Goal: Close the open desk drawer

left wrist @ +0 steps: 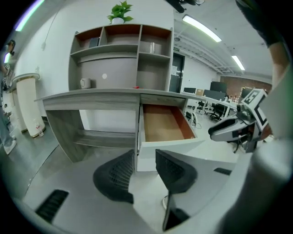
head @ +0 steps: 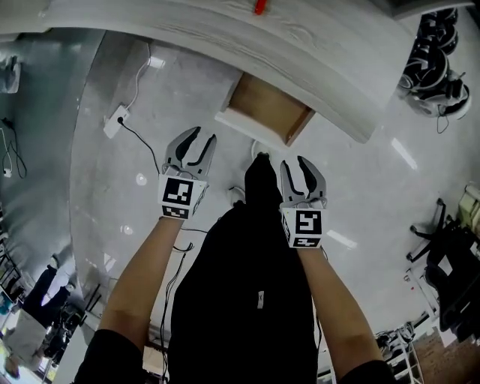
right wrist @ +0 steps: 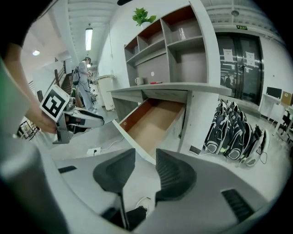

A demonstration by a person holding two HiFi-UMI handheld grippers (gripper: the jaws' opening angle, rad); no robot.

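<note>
Open drawer (head: 266, 112) stands pulled out from under the pale desk (head: 315, 45), its bare brown bottom showing. In the head view it juts from the desk edge toward 7 o'clock.

Left gripper (head: 204, 135): tongs released, pads apart, nothing between them. It sits short of the drawer, which lies toward its 1 o'clock. In the left gripper view the white drawer front (left wrist: 165, 148) is dead ahead beyond the gap.

Right gripper (head: 293, 162): tongs also released and empty, not touching the drawer. The drawer is toward its 11 o'clock. In the right gripper view the drawer (right wrist: 153, 121) runs off at 12 o'clock, with the front corner nearest.

The person's dark-clad leg (head: 259, 187) stands between the two grippers.

White power strip (head: 115, 121) on the grey floor, at 10 o'clock from the left gripper. Shelf unit (left wrist: 121, 57) on the desk, potted plant (left wrist: 120, 11) on top. Black-and-white gear (right wrist: 233, 132) leans in a row at 3 o'clock from the drawer.
</note>
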